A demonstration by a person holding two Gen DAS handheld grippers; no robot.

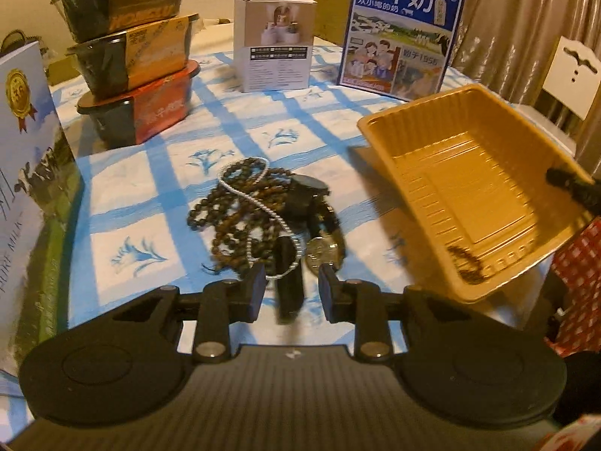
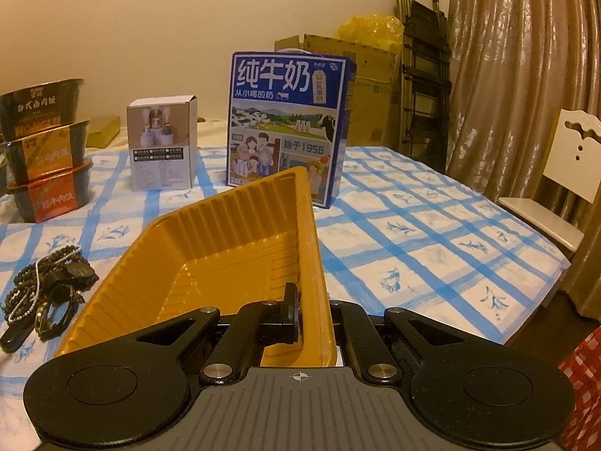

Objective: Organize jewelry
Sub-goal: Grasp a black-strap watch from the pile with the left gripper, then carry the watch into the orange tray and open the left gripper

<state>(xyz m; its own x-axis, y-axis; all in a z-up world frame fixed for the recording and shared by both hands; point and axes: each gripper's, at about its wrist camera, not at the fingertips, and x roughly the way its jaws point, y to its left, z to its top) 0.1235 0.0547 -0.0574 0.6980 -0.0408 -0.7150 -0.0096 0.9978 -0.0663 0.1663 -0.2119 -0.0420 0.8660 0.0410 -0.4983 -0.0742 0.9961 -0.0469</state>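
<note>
A heap of jewelry lies on the blue-checked tablecloth: brown bead strings point(image 1: 229, 210), a silver bead chain point(image 1: 263, 206), a black watch point(image 1: 306, 191) and a gold-faced watch point(image 1: 323, 250). My left gripper point(image 1: 289, 293) is open just in front of the heap, with a black strap point(image 1: 289, 285) between its fingers. My right gripper point(image 2: 313, 319) is shut on the near wall of the yellow plastic tray point(image 2: 225, 248), holding it tilted above the table. A small dark bead piece point(image 1: 467, 263) lies in the tray point(image 1: 469, 188). The heap shows left of the tray in the right wrist view point(image 2: 45, 293).
Three stacked meal bowls point(image 1: 135, 56), a white box point(image 1: 276, 43) and a blue milk carton point(image 1: 400, 34) stand at the back. Another carton point(image 1: 26, 173) stands at the left. A white chair point(image 2: 559, 173) is at the table's right edge.
</note>
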